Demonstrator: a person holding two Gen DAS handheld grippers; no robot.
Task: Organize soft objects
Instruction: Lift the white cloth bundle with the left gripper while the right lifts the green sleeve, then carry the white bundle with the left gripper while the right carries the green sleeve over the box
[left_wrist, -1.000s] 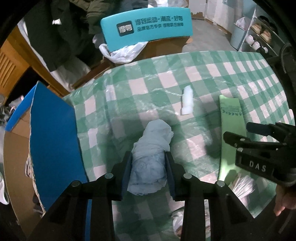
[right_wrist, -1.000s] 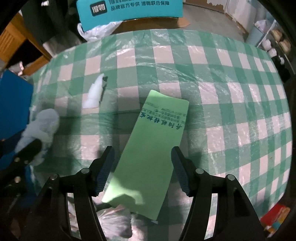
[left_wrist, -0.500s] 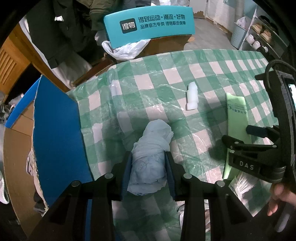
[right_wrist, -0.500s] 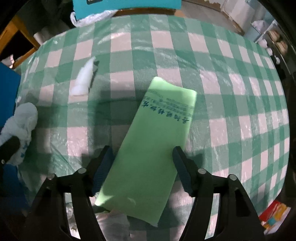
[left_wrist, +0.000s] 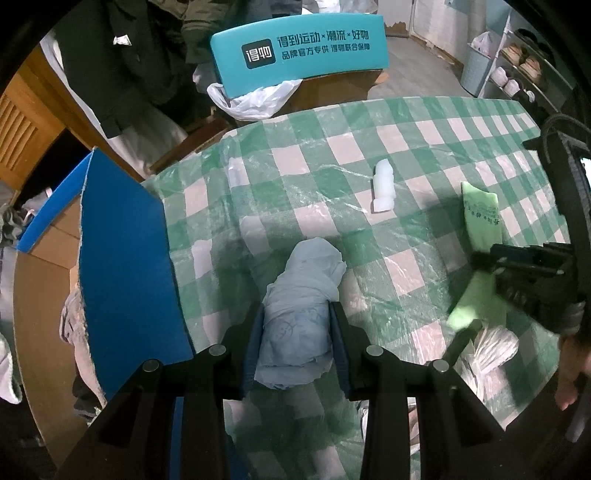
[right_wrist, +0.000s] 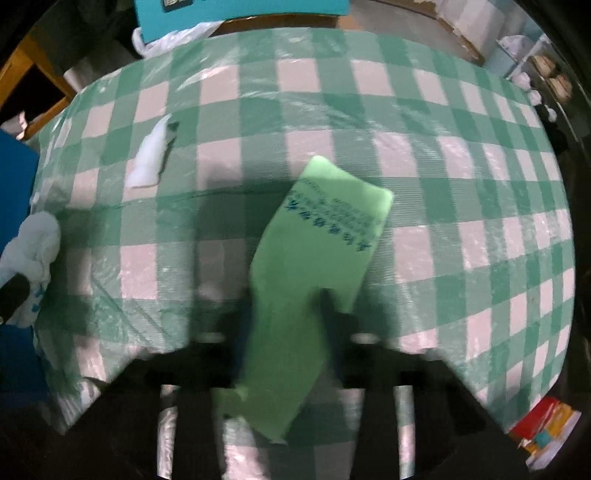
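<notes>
A rolled pale blue cloth (left_wrist: 303, 295) rests on the green-checked tablecloth (left_wrist: 332, 147), and my left gripper (left_wrist: 295, 339) is shut on its near end. The cloth also shows at the left edge of the right wrist view (right_wrist: 33, 240). A flat light green packet (right_wrist: 325, 229) with blue print lies to its right. My right gripper (right_wrist: 290, 317) points down over the packet's near half. Its jaws are closing, and the packet buckles between the blurred fingers. In the left wrist view, that gripper (left_wrist: 517, 273) pinches the green packet (left_wrist: 480, 214), whose near end is raised.
A small white soft piece (left_wrist: 383, 184) lies mid-table. A blue-lined cardboard box (left_wrist: 122, 258) stands at the table's left edge. A teal chair back (left_wrist: 299, 48) is behind the table. A crumpled white plastic bag (left_wrist: 491, 347) sits near the right gripper, by a person's hand (left_wrist: 569, 384).
The right jaws have gone from wide on both sides of the green packet to pinched on it, and the packet has bent and lifted at its near end. The left gripper still holds the cloth.
</notes>
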